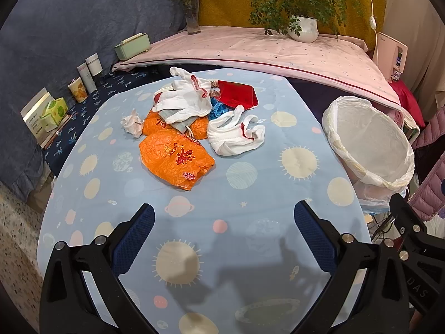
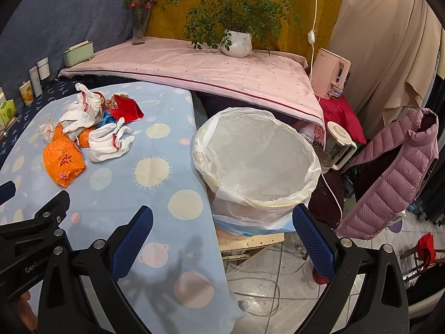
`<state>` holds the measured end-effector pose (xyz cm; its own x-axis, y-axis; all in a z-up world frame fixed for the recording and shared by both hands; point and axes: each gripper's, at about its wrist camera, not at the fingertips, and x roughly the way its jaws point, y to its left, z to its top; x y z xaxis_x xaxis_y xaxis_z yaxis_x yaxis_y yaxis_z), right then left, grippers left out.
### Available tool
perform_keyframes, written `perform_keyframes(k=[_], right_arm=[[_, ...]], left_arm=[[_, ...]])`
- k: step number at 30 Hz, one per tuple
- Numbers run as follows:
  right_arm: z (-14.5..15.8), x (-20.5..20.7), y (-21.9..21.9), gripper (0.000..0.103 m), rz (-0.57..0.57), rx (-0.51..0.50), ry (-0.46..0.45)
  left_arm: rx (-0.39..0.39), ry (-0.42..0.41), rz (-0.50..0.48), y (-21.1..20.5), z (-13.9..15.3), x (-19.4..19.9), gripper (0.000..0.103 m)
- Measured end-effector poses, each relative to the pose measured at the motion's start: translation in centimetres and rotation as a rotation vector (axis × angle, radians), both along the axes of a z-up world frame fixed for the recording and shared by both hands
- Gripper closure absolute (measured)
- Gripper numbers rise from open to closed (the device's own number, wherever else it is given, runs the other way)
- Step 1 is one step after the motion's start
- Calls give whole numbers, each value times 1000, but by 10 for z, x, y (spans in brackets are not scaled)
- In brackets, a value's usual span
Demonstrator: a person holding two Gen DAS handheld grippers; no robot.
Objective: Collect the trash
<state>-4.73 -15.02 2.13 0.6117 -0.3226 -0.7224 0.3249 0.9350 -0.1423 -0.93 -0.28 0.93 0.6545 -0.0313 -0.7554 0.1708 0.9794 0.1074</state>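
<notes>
Left gripper (image 1: 224, 233) jaws apart, empty, aimed at trash pile (image 1: 194, 122) lying well ahead between jaw lines (orange wrapper (image 1: 175, 160) nearest). Right gripper (image 2: 222, 236) jaws apart, empty, lined bin (image 2: 256, 161) just ahead between them, likely ready for drop-off.

On the table lie two white gloves (image 1: 183, 103) (image 1: 233, 133), two orange wrappers (image 1: 175, 158) (image 1: 155, 125), one crumpled tissue (image 1: 132, 122), one red packet (image 1: 237, 94), beside one lined bin (image 1: 367, 142).

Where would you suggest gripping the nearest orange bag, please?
Take the orange bag at its crumpled near-right corner, where folds rise off the tablecloth. Come from above with the left tongs, already open and nearest; the rest lies too flat.
</notes>
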Motion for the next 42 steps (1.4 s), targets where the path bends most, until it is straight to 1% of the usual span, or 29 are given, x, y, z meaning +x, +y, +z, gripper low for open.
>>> perform_keyframes(k=[24,34,42], right_arm=[[-1,-1,0,7,-2,-1,-4],[0,-1,-3,7,-23,10,-26],[-2,5,-1,7,-40,11,-37]], left_arm=[[-3,-4,3,5,0,2,7],[-19,-42,-33,3,-1,2,7],[-39,-42,-42,6,-4,9,7]])
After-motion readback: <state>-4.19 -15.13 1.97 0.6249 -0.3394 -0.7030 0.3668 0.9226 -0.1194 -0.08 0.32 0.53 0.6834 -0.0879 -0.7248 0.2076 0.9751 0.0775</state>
